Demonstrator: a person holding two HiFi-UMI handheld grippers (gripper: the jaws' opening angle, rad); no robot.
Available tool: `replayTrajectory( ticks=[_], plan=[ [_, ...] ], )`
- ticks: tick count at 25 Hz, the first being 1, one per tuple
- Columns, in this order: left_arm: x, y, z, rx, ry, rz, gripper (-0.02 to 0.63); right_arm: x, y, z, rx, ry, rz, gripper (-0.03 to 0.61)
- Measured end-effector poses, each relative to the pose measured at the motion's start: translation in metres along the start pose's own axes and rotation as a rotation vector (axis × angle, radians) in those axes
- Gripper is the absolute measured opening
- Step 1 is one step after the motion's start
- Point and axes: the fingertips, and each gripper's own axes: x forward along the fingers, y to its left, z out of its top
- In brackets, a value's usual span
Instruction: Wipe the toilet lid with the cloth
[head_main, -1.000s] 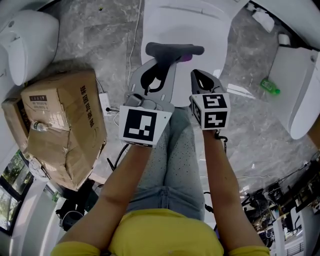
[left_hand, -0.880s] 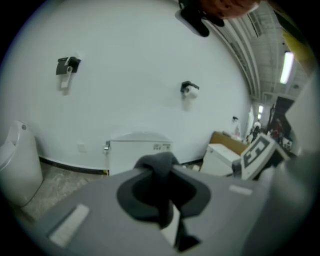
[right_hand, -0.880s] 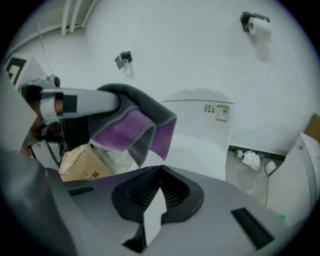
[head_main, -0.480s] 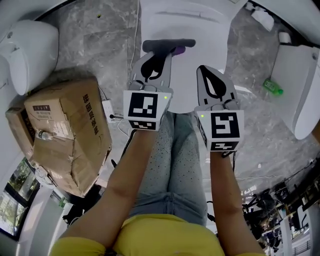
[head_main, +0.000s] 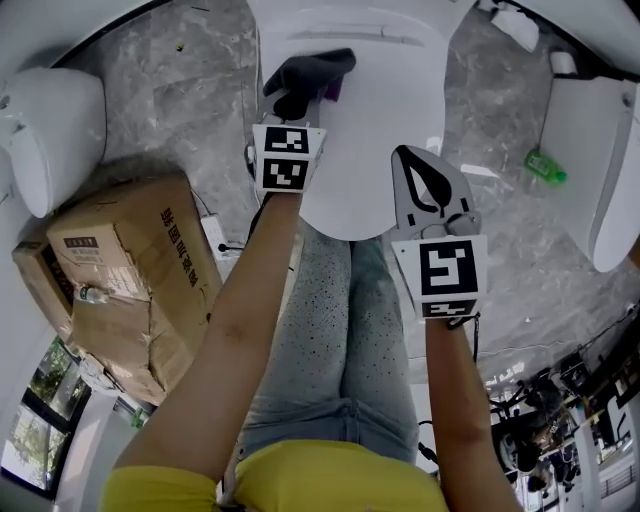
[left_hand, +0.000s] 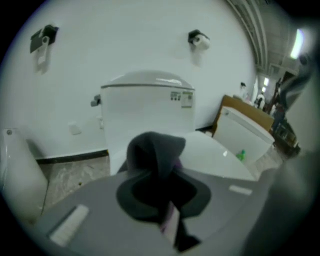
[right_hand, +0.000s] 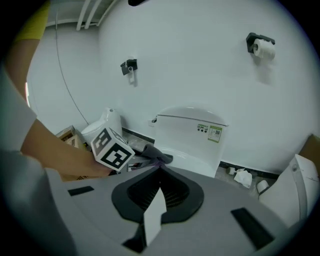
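The white toilet lid (head_main: 380, 110) lies closed at the top middle of the head view. A dark grey cloth (head_main: 305, 72) with a bit of purple in it rests on the lid's back left part. My left gripper (head_main: 292, 108) is shut on the cloth, which bunches over its jaw tips (left_hand: 155, 155) in front of the tank (left_hand: 145, 112). My right gripper (head_main: 408, 160) hovers shut and empty above the lid's front right. In the right gripper view its closed jaws (right_hand: 160, 172) point toward the left gripper's marker cube (right_hand: 112, 148) and the cloth (right_hand: 156, 155).
A taped cardboard box (head_main: 130, 270) stands left of the person's legs (head_main: 350, 320). Other white toilets sit at far left (head_main: 55, 110) and right (head_main: 600, 170). A green bottle (head_main: 543, 167) lies on the grey floor. Cables crowd the lower right (head_main: 560, 400).
The left gripper went forward and down with the cloth, from above the lid's front to its back left part. The right gripper drew back slightly toward the person, still shut.
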Motion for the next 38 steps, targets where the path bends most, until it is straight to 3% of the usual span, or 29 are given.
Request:
replayTrajectory(
  ticks=[5, 9, 12, 15, 18, 21, 27, 31, 34, 38],
  plan=[
    [0.039, -0.025, 0.015, 0.052, -0.005, -0.029, 0.018, -0.002, -0.016, -0.011, 0.039, 0.021, -0.027, 0.015],
    [0.065, -0.105, 0.037, 0.142, -0.003, -0.208, 0.018, -0.015, -0.032, -0.017, 0.068, 0.029, -0.076, 0.015],
    [0.067, -0.171, 0.030, 0.195, 0.028, -0.344, 0.020, -0.023, -0.044, -0.022, 0.069, 0.045, -0.113, 0.015],
    [0.053, -0.199, 0.009, 0.205, 0.043, -0.385, 0.019, -0.024, -0.054, -0.032, 0.073, 0.063, -0.130, 0.014],
    [0.028, -0.188, -0.018, 0.168, 0.052, -0.380, 0.020, -0.014, -0.053, -0.046, 0.069, 0.085, -0.115, 0.014],
    [-0.004, -0.150, -0.049, 0.118, 0.062, -0.324, 0.020, 0.003, -0.036, -0.059, 0.071, 0.105, -0.070, 0.014],
    [-0.065, -0.035, -0.119, -0.065, 0.140, -0.057, 0.020, 0.028, 0.005, -0.077, 0.071, 0.127, 0.018, 0.014],
    [-0.071, -0.018, -0.128, -0.117, 0.141, 0.047, 0.020, 0.023, 0.008, -0.092, 0.074, 0.145, 0.015, 0.014],
    [-0.053, -0.057, -0.106, -0.093, 0.096, 0.000, 0.018, 0.007, -0.003, -0.106, 0.087, 0.157, -0.017, 0.014],
    [-0.018, -0.156, -0.074, 0.010, 0.065, -0.208, 0.020, -0.019, -0.030, -0.118, 0.108, 0.165, -0.091, 0.014]
  ],
)
